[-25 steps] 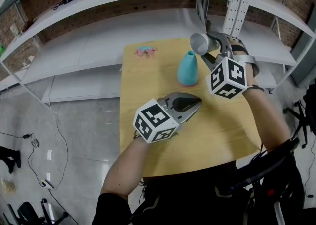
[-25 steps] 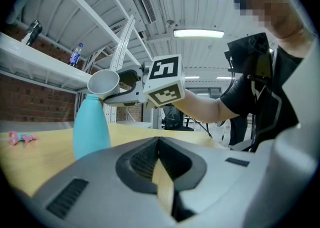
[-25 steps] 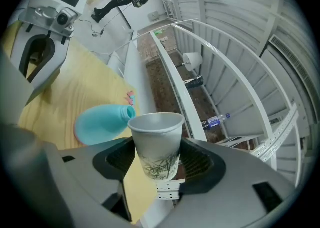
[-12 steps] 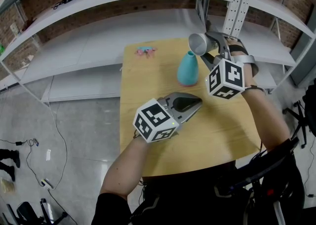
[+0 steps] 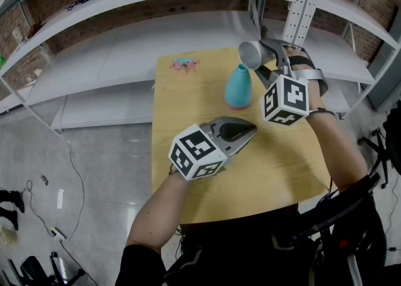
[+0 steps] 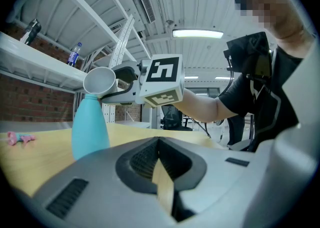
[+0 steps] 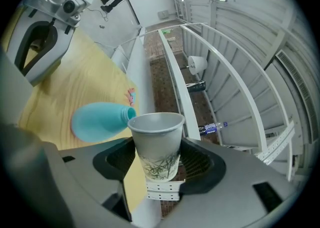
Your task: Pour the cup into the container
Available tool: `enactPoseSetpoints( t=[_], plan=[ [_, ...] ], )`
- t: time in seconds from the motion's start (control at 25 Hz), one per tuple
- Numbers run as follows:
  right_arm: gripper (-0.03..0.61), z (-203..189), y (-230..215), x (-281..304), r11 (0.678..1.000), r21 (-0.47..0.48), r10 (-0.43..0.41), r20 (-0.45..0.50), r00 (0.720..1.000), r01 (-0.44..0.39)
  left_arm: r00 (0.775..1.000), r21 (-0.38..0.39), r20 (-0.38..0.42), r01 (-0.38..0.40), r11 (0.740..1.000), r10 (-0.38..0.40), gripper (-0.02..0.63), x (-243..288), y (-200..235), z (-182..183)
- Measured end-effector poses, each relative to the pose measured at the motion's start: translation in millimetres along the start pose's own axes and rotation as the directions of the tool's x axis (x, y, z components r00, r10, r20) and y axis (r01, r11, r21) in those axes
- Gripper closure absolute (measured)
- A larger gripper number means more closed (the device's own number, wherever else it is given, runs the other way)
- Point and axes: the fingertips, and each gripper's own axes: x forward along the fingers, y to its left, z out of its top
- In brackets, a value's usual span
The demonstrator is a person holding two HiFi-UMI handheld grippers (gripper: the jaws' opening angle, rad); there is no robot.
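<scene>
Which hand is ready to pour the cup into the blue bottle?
Right. The right tongs hold the cup tilted above the teal bottle; the left tongs are shut, empty, farther back.

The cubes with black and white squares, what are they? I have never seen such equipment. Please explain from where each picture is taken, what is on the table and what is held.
There is no robot here. A person holds a two-jaw hand tool, called a gripper, in each hand. The cubes are markers fixed on these grippers. The head view comes from a camera on the person's head, looking down. The two gripper views come from cameras that ride on each gripper and look along its jaws. On the table stands a blue bottle, and a small pink thing lies near the far edge. The right gripper grips a paper cup, which is tipped sideways with its mouth just above the bottle's top. The left gripper is shut and holds nothing.
</scene>
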Motion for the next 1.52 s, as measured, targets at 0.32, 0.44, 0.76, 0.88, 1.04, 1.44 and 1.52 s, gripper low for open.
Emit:
enactPoseSetpoints(
  t=[0.32,0.44,0.76,0.88,1.04,1.44,1.52],
  plan=[
    [0.293,1.6,-2.7,-0.7,1.000,-0.022,-0.014,-0.002,1.000,0.014,1.000,-0.001,0.000,0.003,1.000,-0.003,0.612,0.0,-0.3,0.1],
    [0.292,2.2,-2.5,-1.4,1.000,-0.028,-0.014,-0.003,1.000,0.014,1.000,-0.002,0.000,0.004,1.000,-0.004,0.612,0.1,-1.0,0.4],
    [0.293,2.3,-4.1,-0.2,0.999,-0.042,-0.027,-0.005,1.000,0.027,1.000,0.000,0.000,0.004,1.000,-0.004,0.612,0.1,-0.9,0.0],
    [0.292,1.6,-5.2,0.3,0.998,-0.056,-0.035,-0.004,0.999,0.035,1.000,0.000,-0.001,0.005,1.000,-0.005,0.612,0.4,-1.0,-0.2],
    [0.291,0.1,-4.7,1.7,0.997,-0.061,-0.036,-0.009,0.999,0.036,1.000,0.000,-0.001,0.008,1.000,-0.008,0.612,0.4,-0.7,-0.9],
    [0.292,1.0,-7.0,1.1,0.996,-0.076,-0.051,-0.007,0.999,0.051,1.000,0.001,-0.001,0.008,1.000,-0.008,0.612,0.7,-0.9,-0.5],
    [0.291,1.5,-6.8,1.0,0.996,-0.078,-0.051,-0.007,0.999,0.050,1.000,0.000,-0.001,0.007,1.000,-0.007,0.612,0.5,-1.0,-0.3]
  ],
)
